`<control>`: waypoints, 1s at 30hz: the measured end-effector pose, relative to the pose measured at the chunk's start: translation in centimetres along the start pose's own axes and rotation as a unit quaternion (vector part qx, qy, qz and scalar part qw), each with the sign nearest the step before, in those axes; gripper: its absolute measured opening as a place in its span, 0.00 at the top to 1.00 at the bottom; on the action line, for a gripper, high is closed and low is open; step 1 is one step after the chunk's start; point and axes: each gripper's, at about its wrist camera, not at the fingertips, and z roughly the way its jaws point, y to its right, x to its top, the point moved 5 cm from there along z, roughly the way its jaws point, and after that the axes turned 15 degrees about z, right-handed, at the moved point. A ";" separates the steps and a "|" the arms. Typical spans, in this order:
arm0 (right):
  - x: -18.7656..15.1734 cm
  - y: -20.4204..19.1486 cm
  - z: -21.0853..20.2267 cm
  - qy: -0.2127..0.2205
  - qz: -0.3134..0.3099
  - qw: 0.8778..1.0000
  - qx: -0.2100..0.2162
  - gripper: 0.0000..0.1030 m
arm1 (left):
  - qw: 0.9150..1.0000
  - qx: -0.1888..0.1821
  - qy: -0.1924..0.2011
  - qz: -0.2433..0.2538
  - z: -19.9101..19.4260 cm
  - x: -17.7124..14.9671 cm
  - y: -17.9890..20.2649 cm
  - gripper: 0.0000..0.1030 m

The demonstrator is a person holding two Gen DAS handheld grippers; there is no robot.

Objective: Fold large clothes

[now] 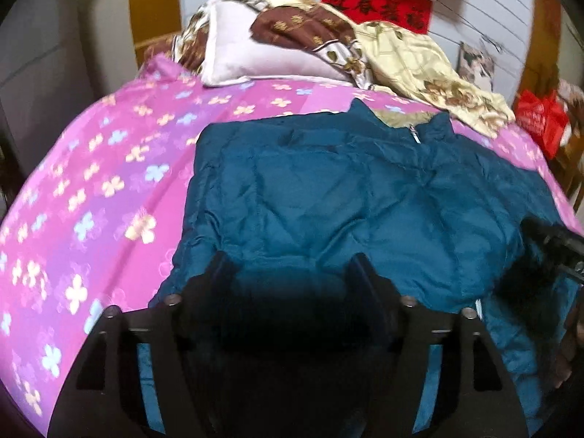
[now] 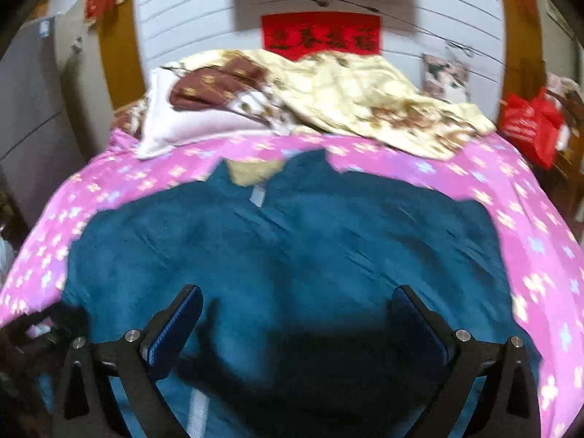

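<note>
While gripper [image 2: 299, 314] gapes | jacket [image 2: 328, 241] flat beneath, untouched

Motion blur smears the teal jacket [image 2: 292, 241]; its hem is cut off.

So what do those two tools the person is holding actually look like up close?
Each is a black two-fingered tool. The left tool has flat, angular black arms with round silver bolts at the joints and dark fingers. The right tool is built the same, and its finger pads are ribbed and bright blue. No cables or sleeves show.
</note>
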 end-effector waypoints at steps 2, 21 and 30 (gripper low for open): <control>-1.5 2.0 2.0 -0.073 0.025 0.997 0.007 0.00 | 1.000 0.012 -0.014 0.015 0.5 -0.5 0.3 0.32; -17.6 14.2 -19.1 -0.095 -0.009 0.995 -0.002 0.01 | 0.998 -0.008 -0.064 0.025 -11.3 -16.3 -4.2 0.32; -24.4 16.4 -18.7 -0.075 -0.018 0.997 0.029 0.00 | 0.996 -0.011 -0.081 0.031 -12.6 -21.6 -3.2 0.21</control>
